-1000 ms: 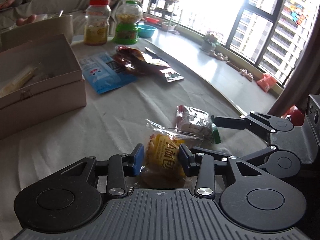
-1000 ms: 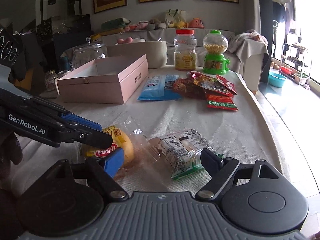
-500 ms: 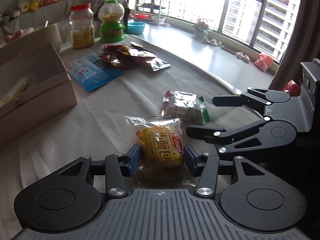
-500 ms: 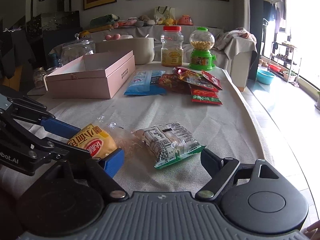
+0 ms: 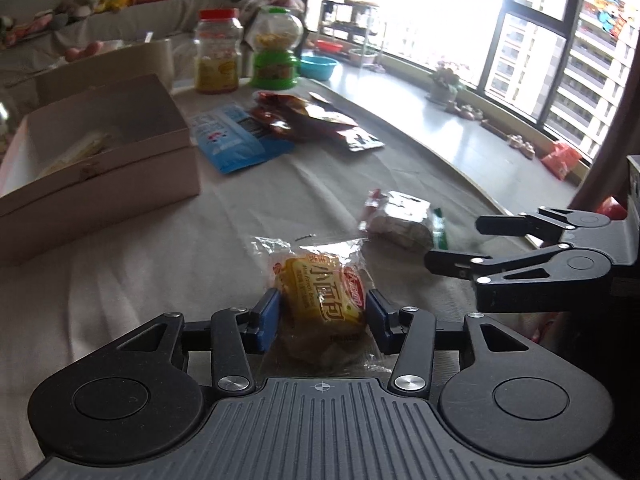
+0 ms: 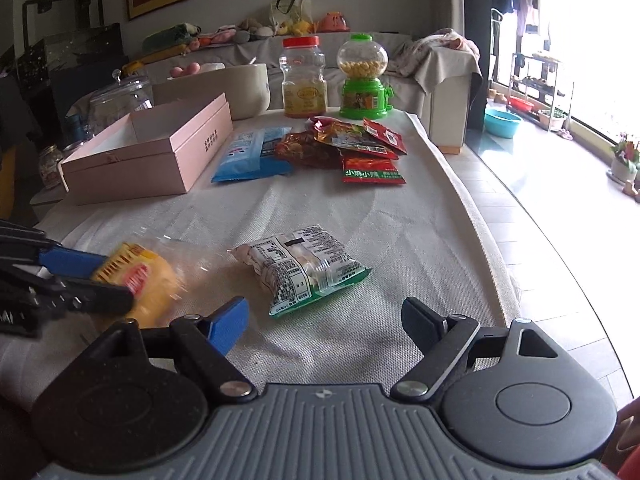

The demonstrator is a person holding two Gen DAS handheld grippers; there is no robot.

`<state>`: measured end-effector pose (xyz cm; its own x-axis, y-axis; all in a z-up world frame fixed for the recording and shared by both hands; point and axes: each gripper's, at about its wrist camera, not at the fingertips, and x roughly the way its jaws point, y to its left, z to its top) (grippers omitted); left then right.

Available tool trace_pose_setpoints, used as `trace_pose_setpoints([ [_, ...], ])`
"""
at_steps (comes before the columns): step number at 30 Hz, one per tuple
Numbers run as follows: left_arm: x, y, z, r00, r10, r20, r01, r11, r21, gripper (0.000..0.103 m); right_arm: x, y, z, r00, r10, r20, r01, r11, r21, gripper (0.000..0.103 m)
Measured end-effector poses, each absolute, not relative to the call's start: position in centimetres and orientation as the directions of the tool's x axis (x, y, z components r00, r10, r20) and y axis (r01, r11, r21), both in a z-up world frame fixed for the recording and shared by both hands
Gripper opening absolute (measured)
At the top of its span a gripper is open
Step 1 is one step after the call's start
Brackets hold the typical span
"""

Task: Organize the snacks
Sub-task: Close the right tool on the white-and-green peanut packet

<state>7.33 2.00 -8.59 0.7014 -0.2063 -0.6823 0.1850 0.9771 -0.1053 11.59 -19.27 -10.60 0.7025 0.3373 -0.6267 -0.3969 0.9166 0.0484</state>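
Bread in a yellow packet (image 5: 320,300) sits between the blue pads of my left gripper (image 5: 323,312), and the jaws are closing in on it. The pads look right up against its sides, but I cannot tell if they press it. The packet lies on the cloth (image 5: 168,248) near the front edge of the tabletop.

My right gripper (image 6: 324,320) is wide open with nothing inside it. Just past its tips lies a clear packet with green ends (image 6: 300,268), near the front of the tabletop.

Farther back, a blue packet (image 6: 252,154) lies beside a pile of red packets (image 6: 348,144) in the middle. An open pink box (image 6: 152,160) stands by the left edge. A jar with a red lid (image 6: 304,78) and a green candy machine (image 6: 363,78) stand at the far edge.
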Motion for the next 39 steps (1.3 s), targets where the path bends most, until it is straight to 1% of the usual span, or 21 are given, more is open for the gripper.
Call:
trace_pose_setpoints([
  [3, 6.5, 5.0, -8.6, 0.734, -0.112, -0.67, 0.067, 0.993, -0.093, 0.051, 11.4, -18.5, -10.4, 0.704, 0.331, -0.628, -0.421, 0.907, 0.005, 0.084],
  [6, 5.8, 7.8, -8.9, 0.741, -0.06, -0.669, -0.043, 0.99, -0.136, 0.052, 11.6, -17.8, -9.7, 0.707, 0.349, -0.614, -0.459, 0.888, -0.024, 0.084],
  [8, 5.4, 8.7, -8.7, 0.738, -0.04, -0.673, -0.09, 0.983, -0.158, 0.052, 12.6, -17.4, -9.5, 0.709, 0.34, -0.618, -0.452, 0.891, -0.029, 0.084],
  [11, 5.4, 8.5, -8.4, 0.731, -0.024, -0.682, -0.103, 0.984, -0.146, 0.051, 14.8, -16.9, -10.1, 0.675, 0.331, -0.659, -0.425, 0.905, 0.02, 0.084],
  [13, 5.4, 8.3, -8.4, 0.73, -0.015, -0.683, -0.102, 0.986, -0.131, 0.052, 15.8, -16.2, -10.8, 0.632, 0.326, -0.703, -0.404, 0.913, 0.059, 0.088],
  [14, 5.4, 8.2, -8.5, 0.73, -0.013, -0.683, -0.102, 0.987, -0.128, 0.052, 15.4, -15.8, -10.8, 0.636, 0.331, -0.697, -0.414, 0.909, 0.053, 0.088],
  [17, 5.4, 8.0, -8.6, 0.734, -0.014, -0.679, -0.1, 0.987, -0.128, 0.052, 13.6, -14.0, -10.5, 0.534, 0.474, -0.7, -0.574, 0.811, 0.112, 0.088],
  [19, 5.3, 8.0, -8.7, 0.735, -0.013, -0.678, -0.1, 0.987, -0.127, 0.052, 12.3, -12.9, -10.4, 0.505, 0.511, -0.696, -0.64, 0.762, 0.096, 0.088],
  [22, 5.2, 7.9, -8.7, 0.737, -0.011, -0.676, -0.099, 0.987, -0.125, 0.052, 11.1, -11.4, -10.7, 0.552, 0.456, -0.698, -0.657, 0.753, -0.028, 0.088],
  [23, 5.2, 7.9, -8.8, 0.738, -0.011, -0.675, -0.099, 0.987, -0.124, 0.052, 11.1, -11.3, -11.0, 0.561, 0.436, -0.703, -0.651, 0.757, -0.05, 0.092],
  [24, 5.1, 7.9, -8.8, 0.738, -0.01, -0.674, -0.099, 0.987, -0.123, 0.052, 11.1, -11.5, -11.2, 0.572, 0.437, -0.694, -0.64, 0.767, -0.044, 0.096],
  [27, 5.1, 7.8, -8.8, 0.74, -0.007, -0.672, -0.099, 0.988, -0.12, 0.052, 11.9, -12.5, -11.4, 0.543, 0.465, -0.699, -0.621, 0.783, 0.038, 0.101],
  [29, 5.0, 7.8, -8.8, 0.741, -0.005, -0.671, -0.1, 0.988, -0.119, 0.052, 12.0, -12.7, -11.5, 0.527, 0.474, -0.705, -0.634, 0.772, 0.045, 0.103],
  [33, 5.0, 7.7, -8.9, 0.745, 0.0, -0.667, -0.101, 0.988, -0.113, 0.052, 11.9, -12.4, -11.4, 0.522, 0.455, -0.722, -0.639, 0.769, 0.023, 0.103],
  [37, 4.8, 7.6, -8.9, 0.75, 0.002, -0.662, -0.1, 0.989, -0.11, 0.052, 11.7, -12.3, -11.4, 0.527, 0.459, -0.715, -0.64, 0.768, 0.022, 0.103],
  [39, 4.8, 7.6, -8.9, 0.752, 0.003, -0.659, -0.1, 0.989, -0.11, 0.052, 11.8, -12.5, -11.1, 0.537, 0.468, -0.702, -0.624, 0.78, 0.043, 0.099],
])
